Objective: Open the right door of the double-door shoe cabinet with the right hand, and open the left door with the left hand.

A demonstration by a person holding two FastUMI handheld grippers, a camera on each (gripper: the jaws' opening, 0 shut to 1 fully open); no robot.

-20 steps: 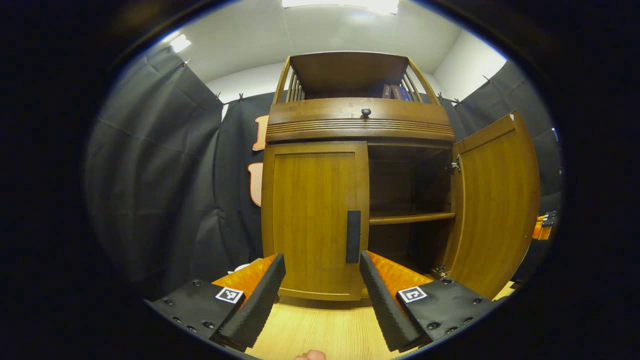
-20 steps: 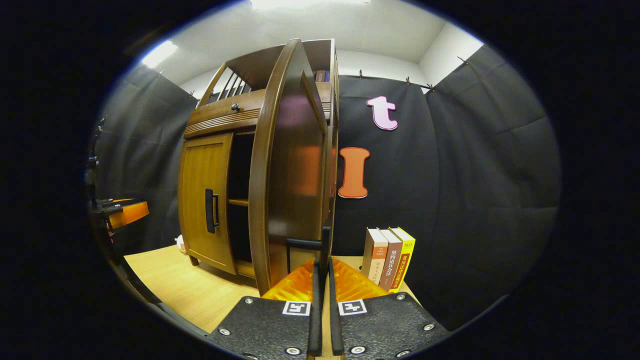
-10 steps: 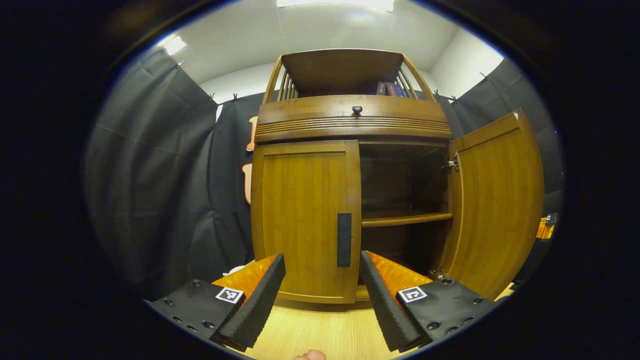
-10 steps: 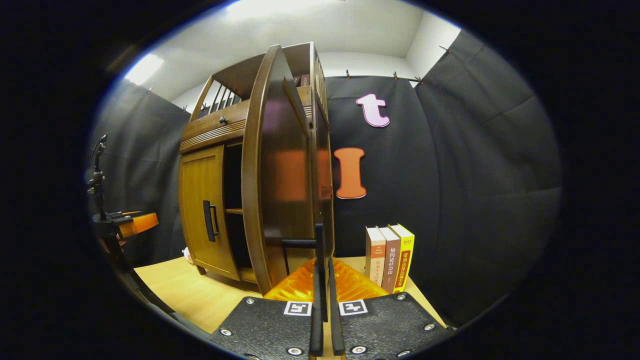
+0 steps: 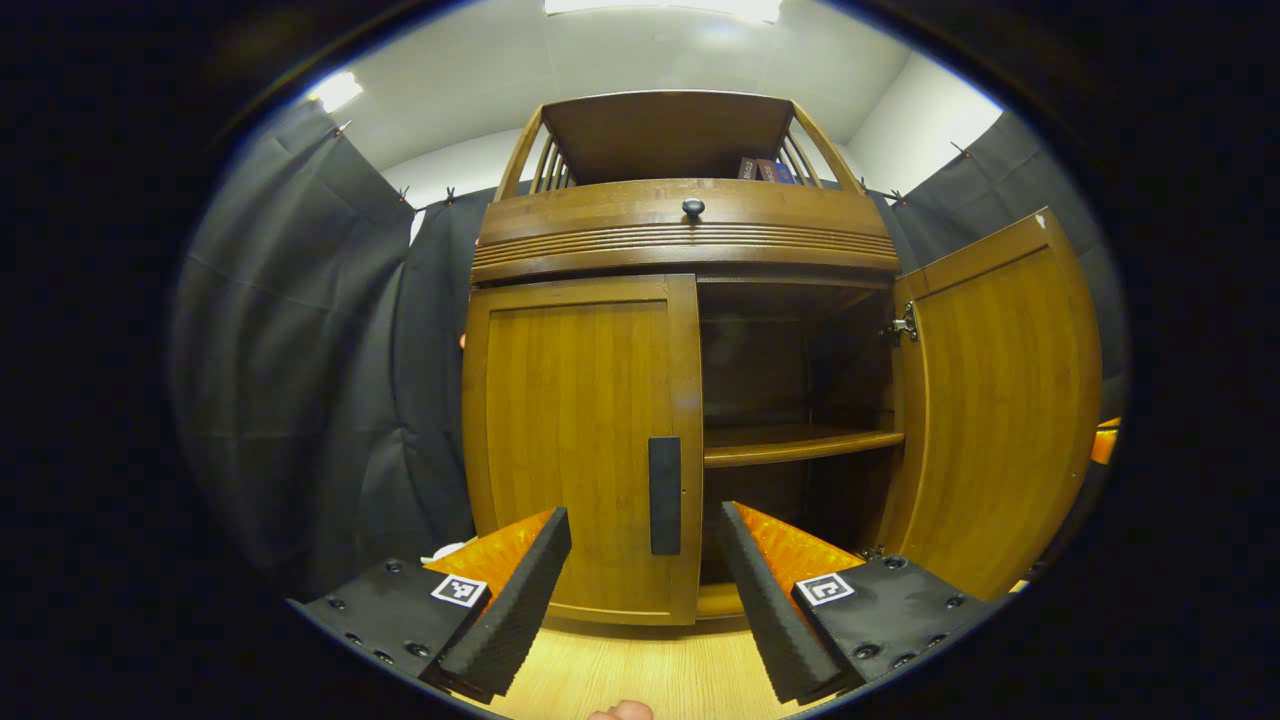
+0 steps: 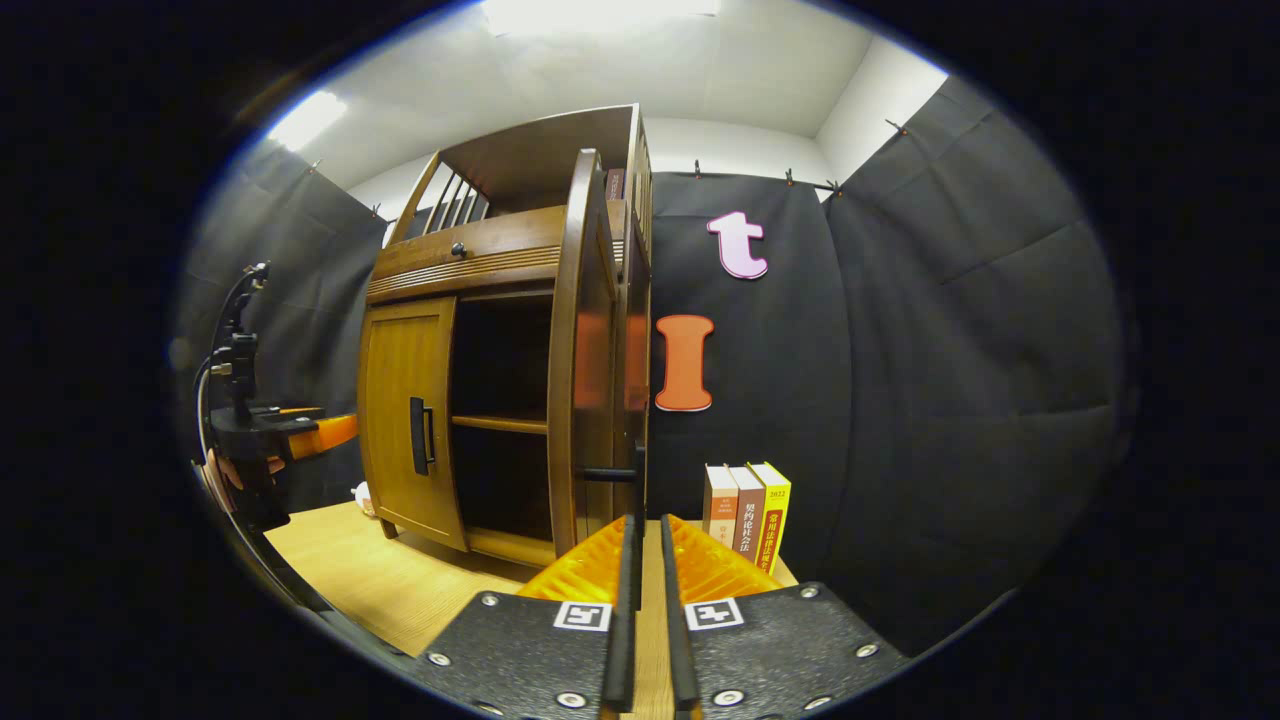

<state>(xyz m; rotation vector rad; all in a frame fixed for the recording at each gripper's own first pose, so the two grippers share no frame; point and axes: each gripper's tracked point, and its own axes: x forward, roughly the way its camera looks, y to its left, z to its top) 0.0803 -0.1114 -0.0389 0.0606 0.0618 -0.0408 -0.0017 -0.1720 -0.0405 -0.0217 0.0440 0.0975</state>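
Left gripper (image 5: 645, 540) spread wide, black bar handle (image 5: 664, 495) of closed brown wooden left door (image 5: 580, 440) between fingers, untouched. Right gripper (image 6: 642, 560) clamped on swung-open right door's handle (image 6: 636, 475).

The shoe cabinet (image 5: 690, 230) stands on the table (image 5: 640, 670). Its left door (image 5: 570, 450) is closed, with the dark handle (image 5: 664, 495) at its inner edge; the right door (image 5: 1000, 400) is swung wide, baring an inner shelf (image 5: 800, 445). The left gripper (image 5: 645, 540) hangs before the cabinet with jaws spread, the handle showing between them, untouched. Books (image 5: 760, 170) stand in the cabinet's top rack.
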